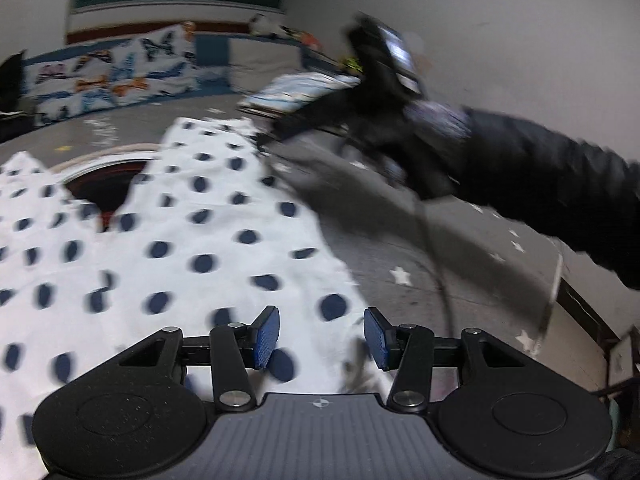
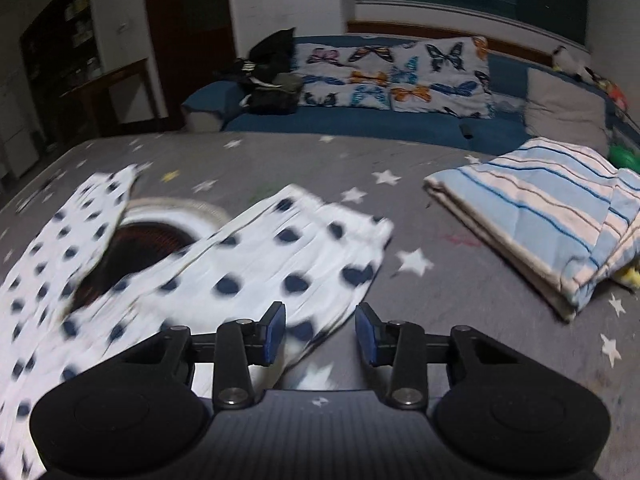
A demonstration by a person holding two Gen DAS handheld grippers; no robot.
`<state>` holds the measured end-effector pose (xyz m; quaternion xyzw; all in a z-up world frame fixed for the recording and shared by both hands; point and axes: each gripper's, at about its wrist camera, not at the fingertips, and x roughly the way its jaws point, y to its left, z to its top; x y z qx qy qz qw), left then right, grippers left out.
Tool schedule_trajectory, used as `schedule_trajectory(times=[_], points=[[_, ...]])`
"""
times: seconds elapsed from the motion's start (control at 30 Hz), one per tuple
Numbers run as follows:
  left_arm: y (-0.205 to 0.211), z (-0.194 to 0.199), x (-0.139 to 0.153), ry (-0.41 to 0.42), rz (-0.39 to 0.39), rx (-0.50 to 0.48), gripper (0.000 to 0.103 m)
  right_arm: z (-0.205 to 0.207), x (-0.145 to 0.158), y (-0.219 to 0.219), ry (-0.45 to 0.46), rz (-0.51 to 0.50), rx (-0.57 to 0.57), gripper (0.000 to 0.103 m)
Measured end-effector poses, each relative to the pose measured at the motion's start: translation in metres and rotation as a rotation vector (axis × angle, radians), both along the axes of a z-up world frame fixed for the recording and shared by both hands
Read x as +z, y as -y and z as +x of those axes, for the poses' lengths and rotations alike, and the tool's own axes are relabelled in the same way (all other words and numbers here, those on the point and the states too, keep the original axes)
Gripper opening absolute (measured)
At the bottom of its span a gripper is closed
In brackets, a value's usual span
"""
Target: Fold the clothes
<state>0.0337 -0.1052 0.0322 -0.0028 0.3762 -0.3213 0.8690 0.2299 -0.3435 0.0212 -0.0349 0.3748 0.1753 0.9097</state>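
A bedroom with pale walls holds a bed covered by a grey sheet (image 2: 280, 160) printed with white stars. On it lies the garment (image 2: 280, 256) to be folded, white with dark blue dots, spread flat toward the left half of the sheet; its neck opening shows a dark reddish inside, and both views are smeared by motion blur. The left hand-held gripper (image 1: 322, 338) hangs low over the garment's near right part, its blue pads spread apart with nothing between them. The right hand-held gripper (image 2: 320, 334) is likewise open and empty, above the garment's near right edge where the cloth meets bare sheet. In the left wrist view the right gripper body and a black sleeve (image 1: 540, 184) reach in from the right, with the gripper's tip near the garment's far right corner; whether it touches cannot be told. To the right, apart from the garment, sits a folded blue and white striped blanket (image 2: 540, 216). Beyond, a butterfly-print pillow (image 2: 392, 76) and a grey pillow (image 2: 564, 112) rest on a blue cover, beside a heap of dark clothes (image 2: 268, 76).
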Motion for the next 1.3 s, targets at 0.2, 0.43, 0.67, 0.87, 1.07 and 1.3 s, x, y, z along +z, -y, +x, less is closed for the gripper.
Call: schedule_trajectory(times=[0.2, 0.43, 0.67, 0.87, 1.07, 1.3], points=[[0.009, 0.005, -0.009, -0.041, -0.015, -0.031, 0.049, 0.045, -0.010, 0.002, -0.004, -0.017, -0.037, 0.038], [0.012, 0.009, -0.015, -0.078, -0.044, -0.057, 0.049, 0.069, -0.021, 0.000, -0.002, -0.012, -0.055, 0.024], [0.009, 0.010, -0.017, -0.090, -0.075, -0.074, 0.047, 0.064, -0.012, -0.003, 0.094, -0.097, -0.087, 0.007], [0.005, -0.001, -0.013, -0.065, -0.049, -0.062, 0.047, 0.070, -0.021, 0.008, 0.046, -0.123, -0.119, 0.009], [0.001, -0.013, -0.009, -0.039, -0.023, -0.049, 0.050, 0.061, -0.014, 0.019, 0.014, -0.032, -0.122, 0.020], [0.000, -0.035, -0.008, -0.029, 0.021, -0.023, 0.053, 0.041, -0.008, 0.018, 0.004, -0.026, -0.080, 0.030]])
